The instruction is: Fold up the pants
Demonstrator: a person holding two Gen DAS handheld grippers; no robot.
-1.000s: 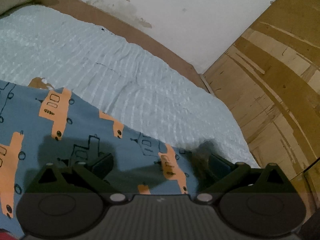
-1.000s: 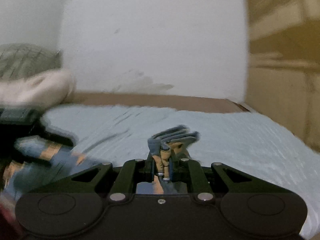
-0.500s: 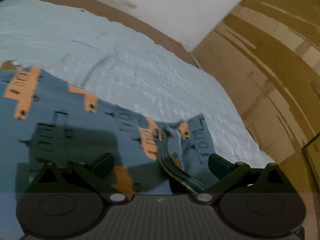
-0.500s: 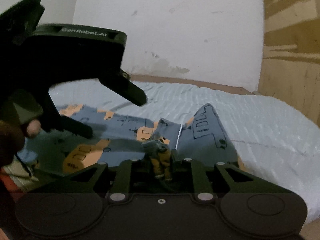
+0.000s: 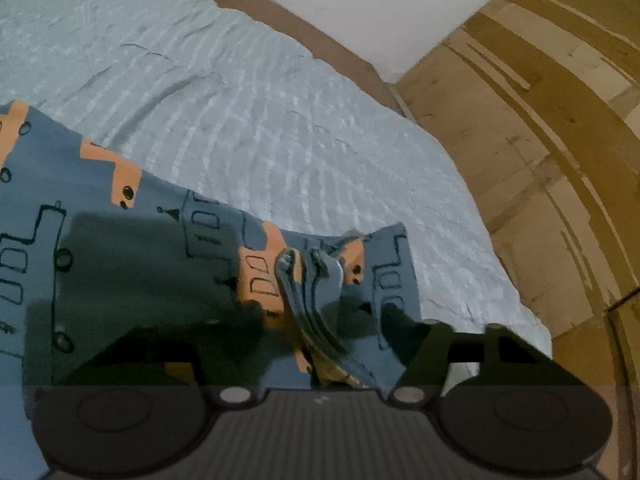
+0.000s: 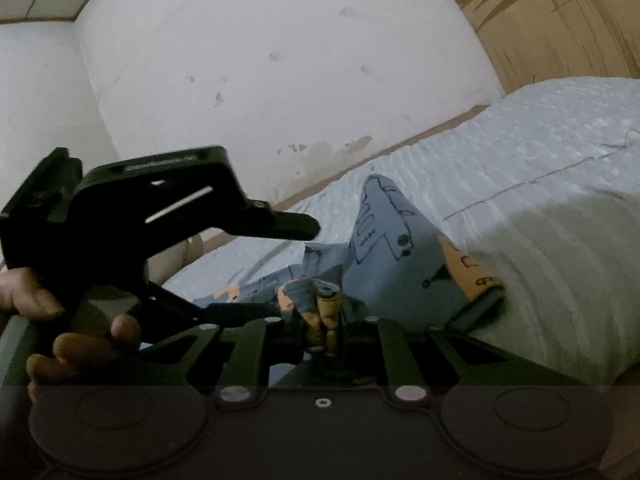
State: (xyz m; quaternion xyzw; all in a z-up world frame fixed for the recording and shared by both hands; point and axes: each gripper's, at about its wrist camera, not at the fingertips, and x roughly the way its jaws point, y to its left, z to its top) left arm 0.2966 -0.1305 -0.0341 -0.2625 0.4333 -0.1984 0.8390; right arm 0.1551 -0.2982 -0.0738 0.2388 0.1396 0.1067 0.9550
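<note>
The pants [image 5: 132, 248] are blue with orange truck prints and lie on a pale blue bed cover [image 5: 248, 96]. One end [image 6: 384, 240] is lifted and folded over. My right gripper [image 6: 324, 334] is shut on a bunched fold [image 6: 320, 300] of that end, low over the bed. My left gripper [image 5: 324, 320] straddles the same bunched fold [image 5: 316, 292]. Its jaws are closing, with gaps still showing between the pads and the fabric. In the right wrist view the left gripper [image 6: 280, 272] comes in from the left, held by a person's hand [image 6: 80, 344].
A wooden panel wall [image 5: 540, 152] stands along the right side of the bed. The brown bed frame [image 5: 328, 44] and a stained white wall [image 6: 280, 64] close off the far side. The bed cover drops off at the near right [image 6: 560, 280].
My left gripper slid along the pants to the bunched fold, and its jaws narrowed around it. My right gripper sank and rolled, still pinching the fabric.
</note>
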